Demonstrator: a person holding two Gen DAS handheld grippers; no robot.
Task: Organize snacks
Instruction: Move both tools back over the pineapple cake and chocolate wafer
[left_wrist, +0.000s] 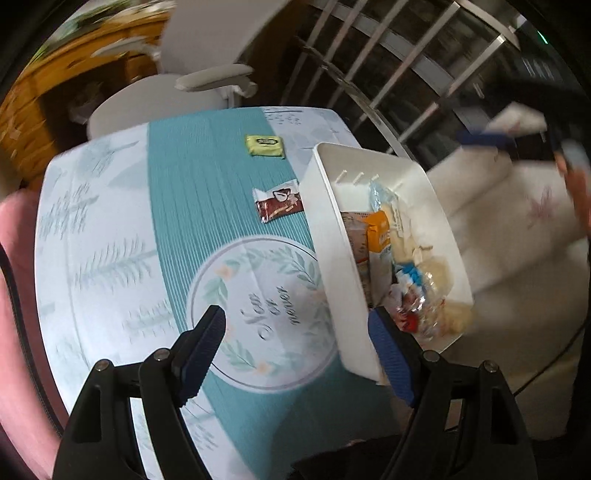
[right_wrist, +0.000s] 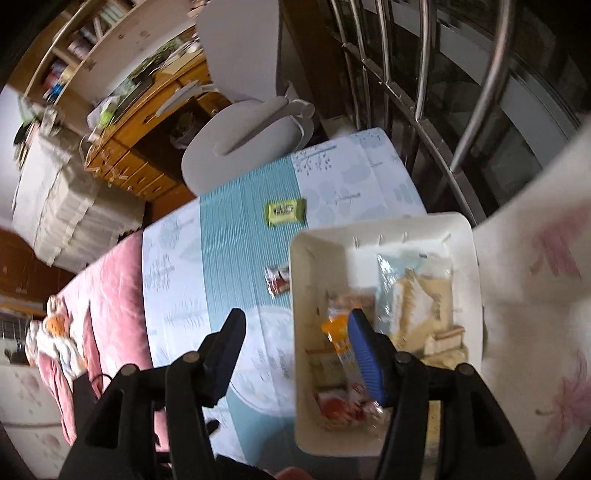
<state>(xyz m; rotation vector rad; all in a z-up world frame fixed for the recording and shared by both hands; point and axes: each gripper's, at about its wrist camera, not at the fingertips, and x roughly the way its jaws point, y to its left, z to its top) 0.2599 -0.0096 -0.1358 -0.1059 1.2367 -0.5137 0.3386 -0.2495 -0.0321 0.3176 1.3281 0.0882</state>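
Observation:
A white bin (left_wrist: 328, 236) stands at the right of the table and holds several wrapped snacks, among them an orange packet (left_wrist: 380, 230). It also shows in the right wrist view (right_wrist: 301, 332) with the orange packet (right_wrist: 336, 338). A brown snack (left_wrist: 279, 205) lies on the teal mat just left of the bin; it also shows in the right wrist view (right_wrist: 277, 279). A green snack (left_wrist: 265, 146) lies farther back, seen too in the right wrist view (right_wrist: 285, 211). My left gripper (left_wrist: 295, 339) is open and empty, straddling the bin's near left wall. My right gripper (right_wrist: 295, 350) is open and empty above the bin's left wall.
The table is covered by a teal and white mat (left_wrist: 192, 206). A white chair (right_wrist: 243, 125) stands behind the table, with a metal railing (right_wrist: 424, 92) to the right. A pink cloth (right_wrist: 110, 288) lies to the left, a flowered white cloth (right_wrist: 535, 332) to the right.

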